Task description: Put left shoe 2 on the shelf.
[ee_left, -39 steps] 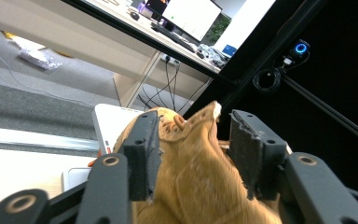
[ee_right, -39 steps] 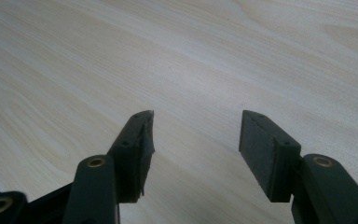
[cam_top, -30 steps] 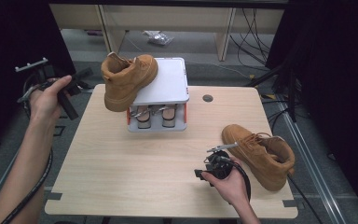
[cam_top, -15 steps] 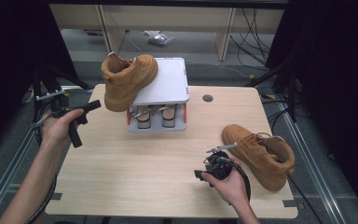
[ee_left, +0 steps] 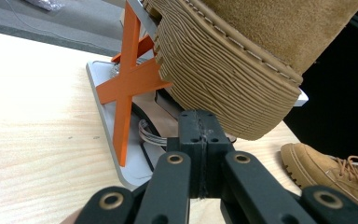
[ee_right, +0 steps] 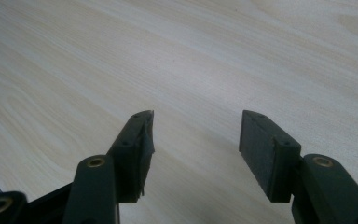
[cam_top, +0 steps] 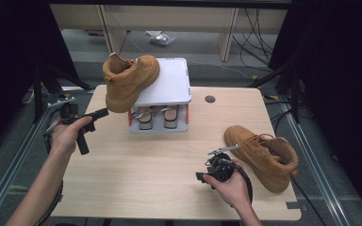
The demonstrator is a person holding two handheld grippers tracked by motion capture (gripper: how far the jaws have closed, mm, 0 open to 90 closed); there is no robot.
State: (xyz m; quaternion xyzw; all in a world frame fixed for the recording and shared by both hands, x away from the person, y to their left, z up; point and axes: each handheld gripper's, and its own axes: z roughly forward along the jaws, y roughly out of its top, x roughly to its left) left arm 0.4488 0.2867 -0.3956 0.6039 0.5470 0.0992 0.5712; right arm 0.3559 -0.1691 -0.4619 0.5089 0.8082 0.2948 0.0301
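Step in hand: approach to the tan boot overhanging the white shoe rack. Left tongs clenched empty, just under its sole. Right tongs released over the desk. Next: reopen left, grip boot.

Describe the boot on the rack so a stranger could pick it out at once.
Start at the wooden table and find the small white rack at its far edge. The tan boot sits on the rack's top, its heel overhanging the left side; the other boot lies on the tabletop at right.
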